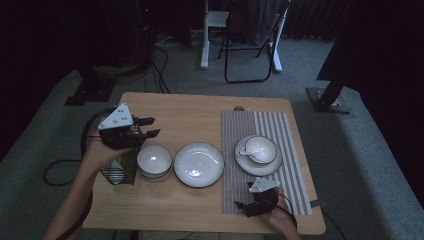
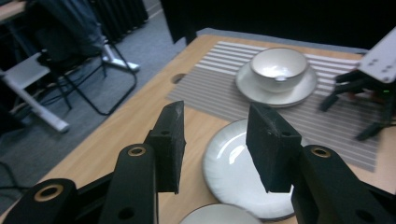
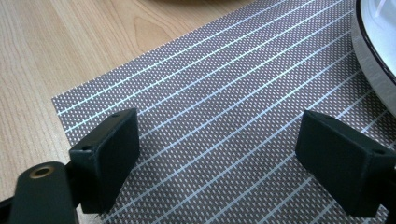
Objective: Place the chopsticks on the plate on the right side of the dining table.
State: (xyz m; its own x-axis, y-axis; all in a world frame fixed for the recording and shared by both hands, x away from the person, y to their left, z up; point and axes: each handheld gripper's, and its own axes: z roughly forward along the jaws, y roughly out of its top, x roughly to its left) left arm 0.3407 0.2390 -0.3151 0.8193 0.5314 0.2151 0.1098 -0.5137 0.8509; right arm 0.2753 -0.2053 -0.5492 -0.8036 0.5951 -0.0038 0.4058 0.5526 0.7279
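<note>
My left gripper [image 1: 148,127] hovers over the table's left side, above a small white bowl [image 1: 154,160]. Its jaws are open with nothing between them. In the left gripper view, the left gripper [image 2: 215,121] looks over a white plate [image 2: 233,168] toward a bowl on a saucer [image 2: 278,67] on the striped placemat [image 2: 215,88]. My right gripper [image 1: 241,207] rests low at the front edge of the placemat [image 1: 290,130], open and empty. In the right gripper view, the right gripper [image 3: 219,140] has the mat [image 3: 219,84] under its wide jaws and the saucer's rim [image 3: 373,42] at the right.
A black wire basket [image 1: 120,172] stands under my left hand at the table's left edge. The plate [image 1: 198,164] lies mid-table, and the bowl on the saucer [image 1: 259,150] holds a spoon. A folding chair [image 1: 250,45] stands on the carpet beyond the table.
</note>
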